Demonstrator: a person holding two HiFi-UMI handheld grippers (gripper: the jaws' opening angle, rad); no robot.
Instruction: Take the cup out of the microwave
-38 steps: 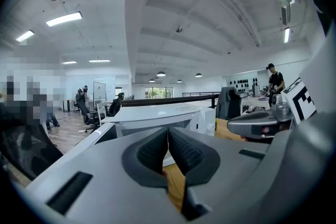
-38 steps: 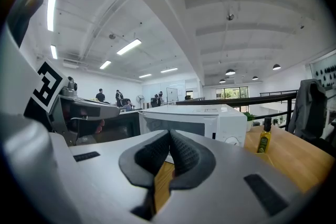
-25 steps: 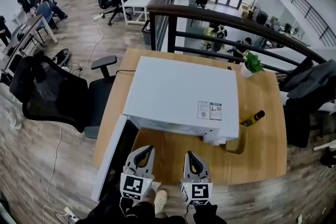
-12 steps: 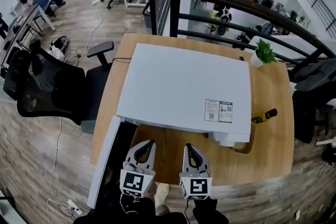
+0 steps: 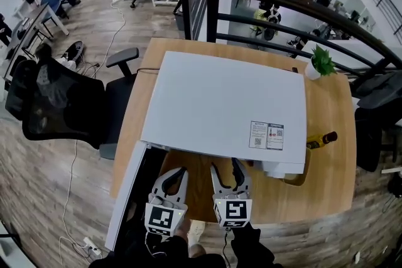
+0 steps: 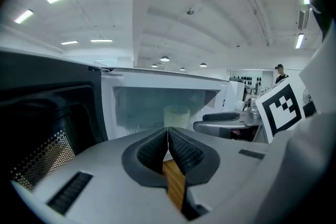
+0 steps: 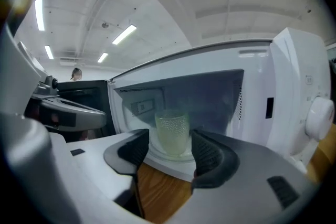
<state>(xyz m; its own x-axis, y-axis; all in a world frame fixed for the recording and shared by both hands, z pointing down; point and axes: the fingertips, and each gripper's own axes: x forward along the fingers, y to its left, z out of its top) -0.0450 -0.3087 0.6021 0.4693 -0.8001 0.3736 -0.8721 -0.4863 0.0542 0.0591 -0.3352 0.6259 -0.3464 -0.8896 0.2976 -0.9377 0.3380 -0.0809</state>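
Cup [image 7: 171,132] of pale, dimpled glass stands upright inside the open cavity of the white microwave [image 5: 226,103], and nothing touches it. We hold both grippers low in front of the opening, above the wooden table [image 5: 320,188].

Our right gripper [image 5: 225,165] has its jaws released: they have just been opening, and now they stand well apart. In the right gripper view the cup shows in the gap between the two dark pads, but it is farther in, and the pads do not reach it.

Our left gripper [image 5: 178,171] is just beside the right one, and its jaws are clenched together with nothing between them. In the left gripper view the two ribbed pads meet along one line, and the cup shows behind their tips, inside the cavity.

The microwave door [image 5: 129,191] is swung open to the left, past the table edge. On the right part of the table a dark bottle [image 5: 321,140] is near the microwave, and a small green plant [image 5: 321,63] stands at the far corner. A black office chair [image 5: 63,103] stands on the floor left of the table.
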